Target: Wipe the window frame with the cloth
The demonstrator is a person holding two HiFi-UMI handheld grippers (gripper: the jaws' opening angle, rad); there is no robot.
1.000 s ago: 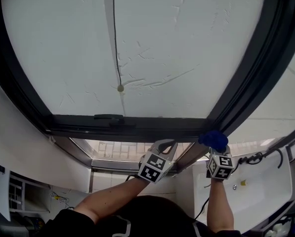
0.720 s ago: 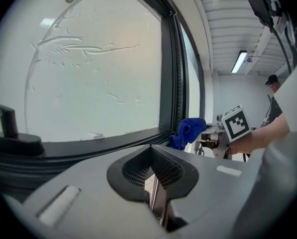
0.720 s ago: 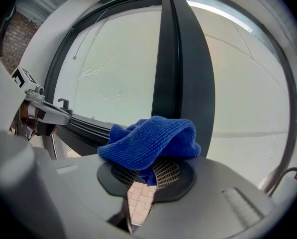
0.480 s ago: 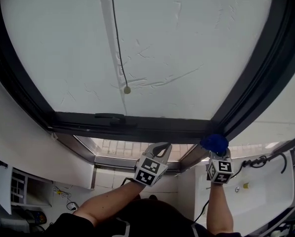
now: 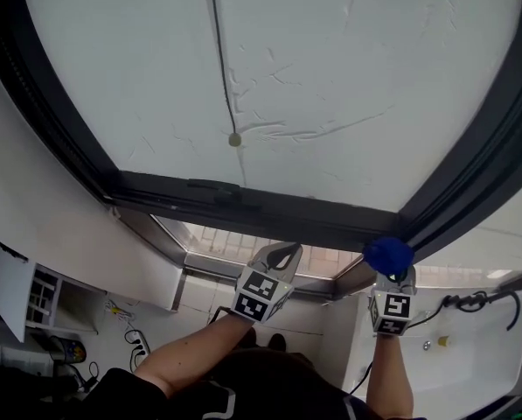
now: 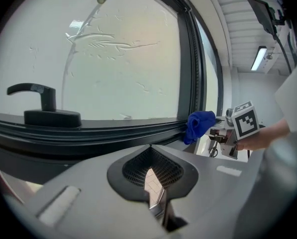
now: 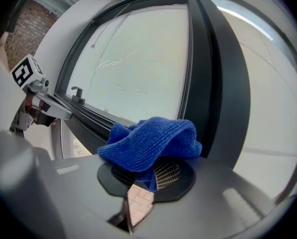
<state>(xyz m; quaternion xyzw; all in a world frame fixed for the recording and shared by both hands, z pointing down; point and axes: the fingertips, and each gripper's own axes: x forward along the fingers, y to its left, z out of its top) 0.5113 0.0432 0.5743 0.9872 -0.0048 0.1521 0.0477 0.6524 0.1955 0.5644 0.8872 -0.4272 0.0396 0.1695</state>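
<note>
The dark window frame point(image 5: 269, 213) surrounds a frosted pane. My right gripper point(image 5: 390, 268) is shut on a bunched blue cloth point(image 5: 388, 253), which presses against the frame's lower right corner. In the right gripper view the cloth point(image 7: 148, 142) drapes over the right gripper point(image 7: 155, 171), with the frame's upright point(image 7: 198, 73) just behind. My left gripper point(image 5: 282, 252) is shut and empty, just below the bottom rail. The left gripper view shows the left gripper point(image 6: 149, 148) under the rail point(image 6: 113, 133), with the cloth point(image 6: 198, 125) in the corner to its right.
A black window handle point(image 6: 39, 96) sits on the bottom rail point(image 5: 217, 188). A cord with a bead point(image 5: 234, 139) hangs across the pane. A white counter with cables point(image 5: 470, 339) lies at lower right, and shelving point(image 5: 42, 309) at lower left.
The head view has swung, so the frame sits differently in the picture. The cloth stays at the frame's lower right corner, and the left gripper stays under the bottom rail.
</note>
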